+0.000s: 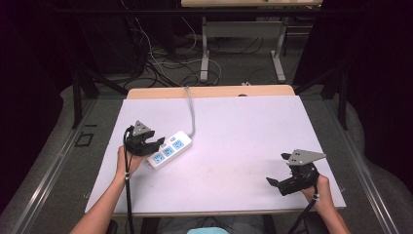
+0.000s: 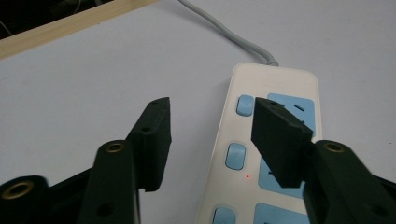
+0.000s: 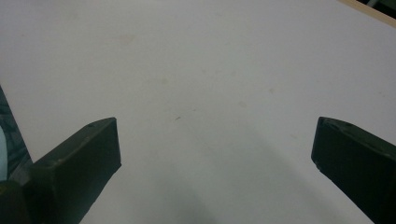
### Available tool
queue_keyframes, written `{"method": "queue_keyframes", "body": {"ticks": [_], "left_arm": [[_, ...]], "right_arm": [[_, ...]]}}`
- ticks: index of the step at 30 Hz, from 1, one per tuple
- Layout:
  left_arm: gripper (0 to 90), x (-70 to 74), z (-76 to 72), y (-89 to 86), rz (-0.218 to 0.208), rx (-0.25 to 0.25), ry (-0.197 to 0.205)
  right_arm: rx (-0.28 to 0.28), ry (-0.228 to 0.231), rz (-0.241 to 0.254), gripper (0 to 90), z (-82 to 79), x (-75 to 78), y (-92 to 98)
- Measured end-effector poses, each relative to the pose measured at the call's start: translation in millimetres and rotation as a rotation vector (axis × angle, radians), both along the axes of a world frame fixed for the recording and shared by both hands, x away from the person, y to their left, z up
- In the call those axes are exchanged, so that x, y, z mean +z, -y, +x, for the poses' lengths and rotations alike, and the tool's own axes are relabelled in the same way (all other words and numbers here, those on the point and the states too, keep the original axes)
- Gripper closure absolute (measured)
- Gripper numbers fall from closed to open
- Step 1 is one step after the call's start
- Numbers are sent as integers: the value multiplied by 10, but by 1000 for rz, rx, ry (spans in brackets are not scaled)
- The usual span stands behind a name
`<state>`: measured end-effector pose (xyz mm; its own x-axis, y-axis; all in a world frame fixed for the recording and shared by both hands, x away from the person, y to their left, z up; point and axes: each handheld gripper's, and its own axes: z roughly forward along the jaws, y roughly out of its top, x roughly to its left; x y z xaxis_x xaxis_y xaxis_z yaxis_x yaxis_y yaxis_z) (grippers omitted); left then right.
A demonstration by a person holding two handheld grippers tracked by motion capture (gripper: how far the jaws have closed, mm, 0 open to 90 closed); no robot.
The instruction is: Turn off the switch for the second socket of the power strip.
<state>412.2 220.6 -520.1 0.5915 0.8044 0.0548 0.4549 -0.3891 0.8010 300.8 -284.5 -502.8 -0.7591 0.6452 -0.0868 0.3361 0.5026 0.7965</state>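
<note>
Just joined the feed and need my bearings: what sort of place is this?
Probably a lab or workshop test bench, not a home. A white-covered table stands between dark curtains, loose cables trail over the floor behind it, and a second desk frame stands beyond.

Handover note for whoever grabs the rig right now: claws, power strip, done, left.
Left claw: partly closed at the white power strip, one jaw over its blue sockets, the other over bare table beside its edge. Whether the pads press on it I cannot tell; treat it as no firm grip.
Right claw: wide open, nothing between the jaws, hovering over the white table at the near right.
Power strip: flat on the table, left of centre, grey cable running off the far edge. No plug in its sockets.
Done: left claw brought to the strip.
Left: probably grip or press on the strip; right claw idle.
</note>
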Motion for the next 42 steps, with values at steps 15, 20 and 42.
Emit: {"method": "queue_keyframes", "body": {"ticks": [15,20,42], "left_arm": [[895,-58,-26,41,-12,-52,23],[898,-72,-25,44,-24,-50,24],[897,-154,-3,55,11,-77,-17]], "right_arm": [[-1,-7,-6,12,3,-9,0],[5,-12,-9,13,6,-10,12],[8,-1,-23,13,11,-25,-2]]}}
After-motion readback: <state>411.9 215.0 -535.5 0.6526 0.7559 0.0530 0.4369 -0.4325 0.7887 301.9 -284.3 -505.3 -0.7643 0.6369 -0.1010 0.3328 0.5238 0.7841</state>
